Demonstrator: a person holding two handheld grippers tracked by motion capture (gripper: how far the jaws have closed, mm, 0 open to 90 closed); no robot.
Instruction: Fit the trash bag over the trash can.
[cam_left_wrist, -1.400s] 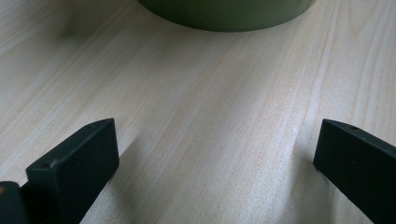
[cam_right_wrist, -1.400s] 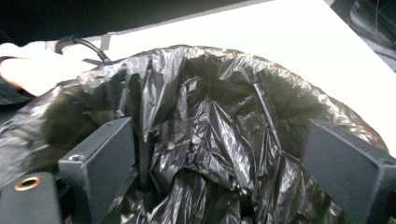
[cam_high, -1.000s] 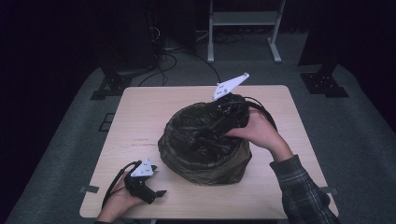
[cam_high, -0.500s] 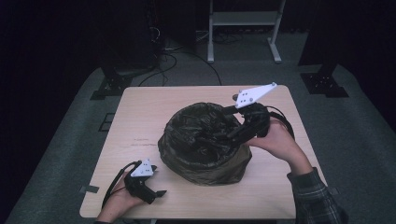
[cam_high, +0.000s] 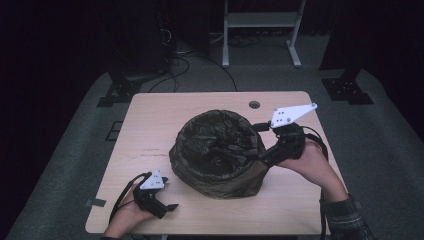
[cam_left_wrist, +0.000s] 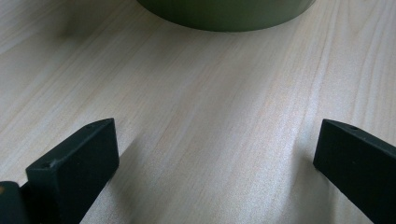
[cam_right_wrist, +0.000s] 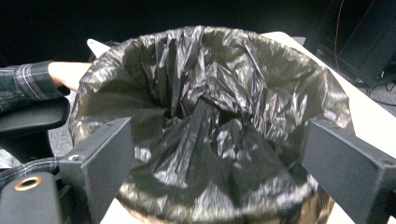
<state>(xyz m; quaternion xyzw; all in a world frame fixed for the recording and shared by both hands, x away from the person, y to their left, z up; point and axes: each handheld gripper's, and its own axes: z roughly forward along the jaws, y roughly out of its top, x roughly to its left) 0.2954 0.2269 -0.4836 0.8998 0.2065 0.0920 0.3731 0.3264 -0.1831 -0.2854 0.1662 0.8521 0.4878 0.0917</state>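
High view shows the right gripper (cam_high: 260, 152) at the bin's (cam_high: 217, 177) rim with its jaws spread wide and nothing between them; the bag (cam_right_wrist: 210, 121) lining the bin lies just ahead of its fingers (cam_right_wrist: 100, 154), sagging into the middle. The left gripper (cam_high: 167, 206) rests on the table (cam_left_wrist: 201, 116), jaws also spread and empty, the bin well ahead of them. With nobody steadying the bin, a tug on the thin film could drag or tip it, or tear the bag.

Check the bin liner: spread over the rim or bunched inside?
Spread over the rim. The black liner drapes over the bin edge all round, sagging crumpled into the middle.
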